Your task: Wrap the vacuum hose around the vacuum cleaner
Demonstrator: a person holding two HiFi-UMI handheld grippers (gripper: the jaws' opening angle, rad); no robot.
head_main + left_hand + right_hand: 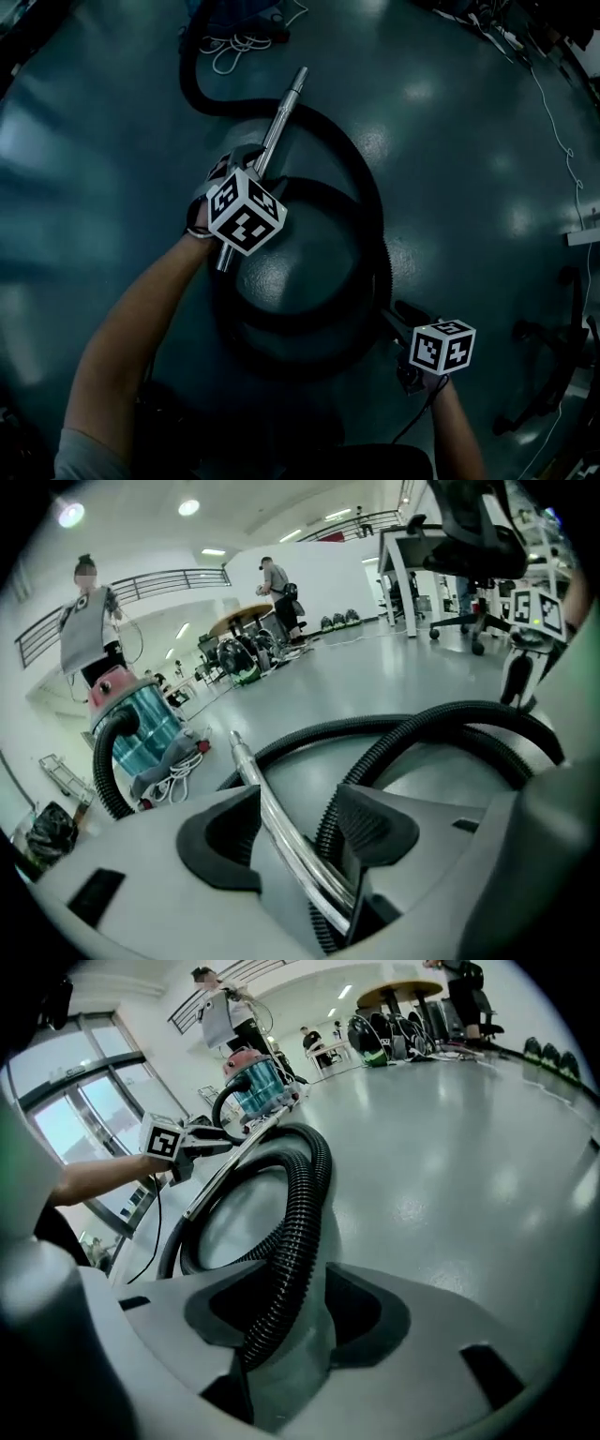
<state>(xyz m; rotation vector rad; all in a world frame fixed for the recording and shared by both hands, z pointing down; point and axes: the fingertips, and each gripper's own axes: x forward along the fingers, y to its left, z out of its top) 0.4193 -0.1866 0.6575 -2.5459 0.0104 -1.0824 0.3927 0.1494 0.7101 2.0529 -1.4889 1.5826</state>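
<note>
Nearest: left gripper (298,803), its marker cube (246,211) facing up just left of centre in the head view. It is released: the pads stand apart and the chrome wand (281,117) runs between them with no squeeze visible. The wand tilts toward 1 o'clock, with its lower end poking out past the cube at 7 o'clock. A ribbed stretch of hose passes under the wand beside one pad.

Second unit: right gripper (281,1283), at 4 o'clock in the head view, also released. The black corrugated hose (370,202) lies in the gap, hugging one pad with a visible gap to the other.

The hose is on the floor (469,122), coiled in overlapping loops between the two grippers. A run then leaves toward 11 o'clock, bends and goes up to the vacuum cleaner (141,719). The cleaner sits at the 12 o'clock edge of the head view, well apart from the coil. It has a pink lid and a translucent teal drum, and the hose arcs in at its front. The hose is not yet round the cleaner.

A white power cord (234,47) is bunched on the floor just beside the cleaner.

Further out in the left gripper view, an office chair (469,536) is at 1 o'clock. A standing person (89,611) is behind the cleaner at 10 o'clock, and a second person (275,583) is at 12 o'clock.
</note>
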